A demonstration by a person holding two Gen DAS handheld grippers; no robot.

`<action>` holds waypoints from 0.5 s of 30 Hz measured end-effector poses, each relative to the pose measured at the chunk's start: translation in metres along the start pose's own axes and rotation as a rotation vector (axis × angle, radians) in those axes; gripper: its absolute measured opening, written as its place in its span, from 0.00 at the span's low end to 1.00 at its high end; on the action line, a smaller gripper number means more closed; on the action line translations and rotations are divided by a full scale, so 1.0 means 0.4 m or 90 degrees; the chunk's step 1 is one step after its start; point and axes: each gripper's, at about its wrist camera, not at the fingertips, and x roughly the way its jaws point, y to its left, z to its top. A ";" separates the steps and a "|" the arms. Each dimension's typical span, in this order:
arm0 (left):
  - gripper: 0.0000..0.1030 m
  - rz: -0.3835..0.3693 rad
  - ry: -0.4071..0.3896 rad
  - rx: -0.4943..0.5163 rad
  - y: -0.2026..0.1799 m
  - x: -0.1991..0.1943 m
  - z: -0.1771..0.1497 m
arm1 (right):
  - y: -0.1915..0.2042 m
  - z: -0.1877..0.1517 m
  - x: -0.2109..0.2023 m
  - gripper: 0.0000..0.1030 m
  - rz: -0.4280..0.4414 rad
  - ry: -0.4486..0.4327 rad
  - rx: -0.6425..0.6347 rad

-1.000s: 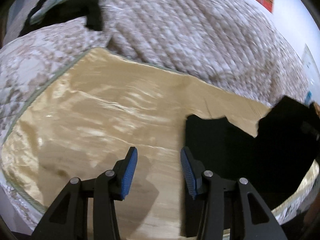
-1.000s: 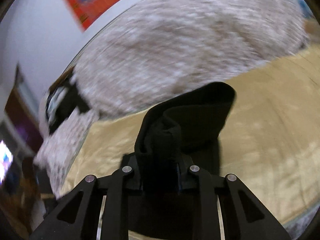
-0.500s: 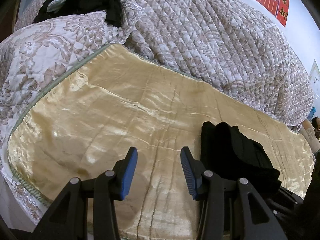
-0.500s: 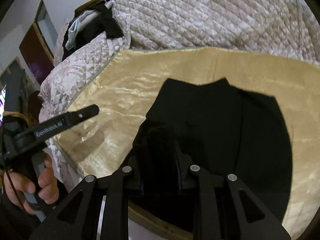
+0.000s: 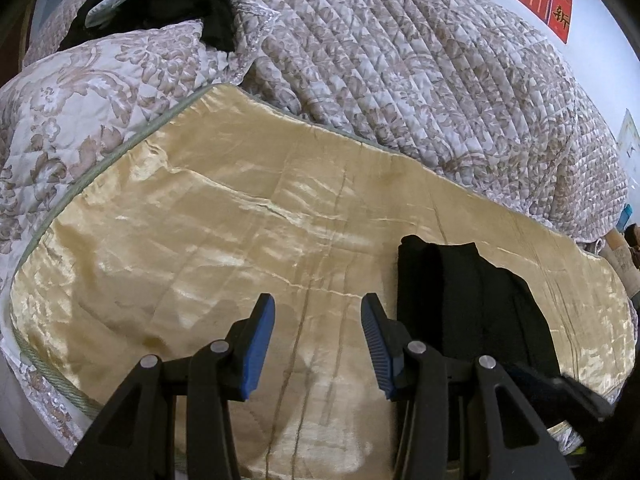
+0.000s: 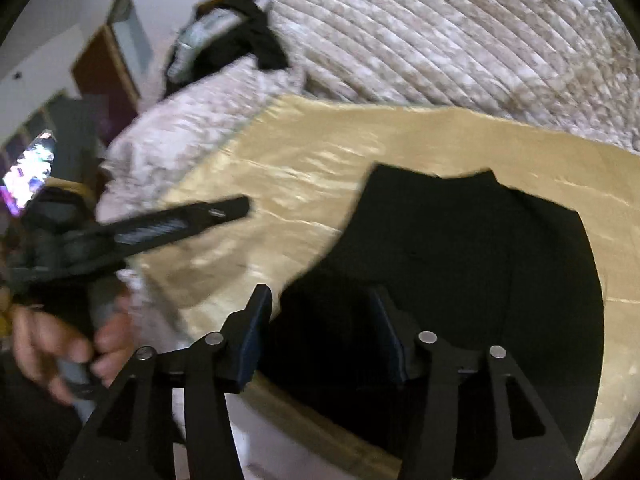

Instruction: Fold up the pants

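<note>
Black pants [image 5: 460, 292] lie folded into a compact stack on the golden satin sheet [image 5: 240, 240]. My left gripper [image 5: 318, 312] hangs open over bare sheet just left of the stack, with nothing between its blue pads. In the right wrist view the pants [image 6: 460, 260] fill the lower right. My right gripper [image 6: 320, 304] is over their near left edge with its jaws opening. Black fabric lies under and between the jaws, and the pads stand clear of it. The left gripper [image 6: 236, 210] shows side-on at the left.
A quilted floral blanket [image 5: 420, 80] is heaped behind the sheet. A matching pillow [image 5: 80, 100] and a pile of dark and pale clothes [image 5: 160, 4] lie at the far left. A hand [image 6: 60, 352] holds the left gripper's handle. The bed's front edge [image 6: 320, 420] runs below the right gripper.
The right gripper brought the pants down onto the sheet while shut on a bunch of fabric; its jaws have now parted and the fabric has dropped flat. The left gripper barely moved.
</note>
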 end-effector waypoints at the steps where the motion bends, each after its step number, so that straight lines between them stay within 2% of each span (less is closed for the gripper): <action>1: 0.46 -0.001 0.000 0.002 -0.002 0.001 -0.001 | 0.003 0.003 -0.022 0.50 0.020 -0.017 -0.001; 3: 0.46 -0.004 0.000 0.009 -0.007 0.003 -0.002 | 0.000 0.003 -0.053 0.50 0.020 -0.044 -0.001; 6: 0.46 -0.015 -0.004 0.018 -0.018 0.000 -0.005 | -0.050 -0.012 -0.106 0.50 -0.018 -0.079 0.039; 8: 0.46 -0.027 -0.010 0.028 -0.031 -0.004 -0.005 | -0.090 -0.036 -0.115 0.39 -0.066 -0.073 0.067; 9: 0.46 -0.034 -0.012 0.032 -0.038 -0.006 -0.005 | -0.108 -0.051 -0.108 0.28 -0.086 -0.059 0.080; 10: 0.46 -0.042 -0.013 0.037 -0.048 -0.008 -0.006 | -0.126 -0.066 -0.092 0.26 -0.098 -0.034 0.096; 12: 0.46 -0.060 -0.013 0.045 -0.067 -0.010 -0.006 | -0.137 -0.081 -0.064 0.26 -0.075 0.005 0.103; 15: 0.46 -0.090 -0.010 0.056 -0.101 -0.014 0.001 | -0.112 -0.063 -0.064 0.26 -0.024 0.012 0.075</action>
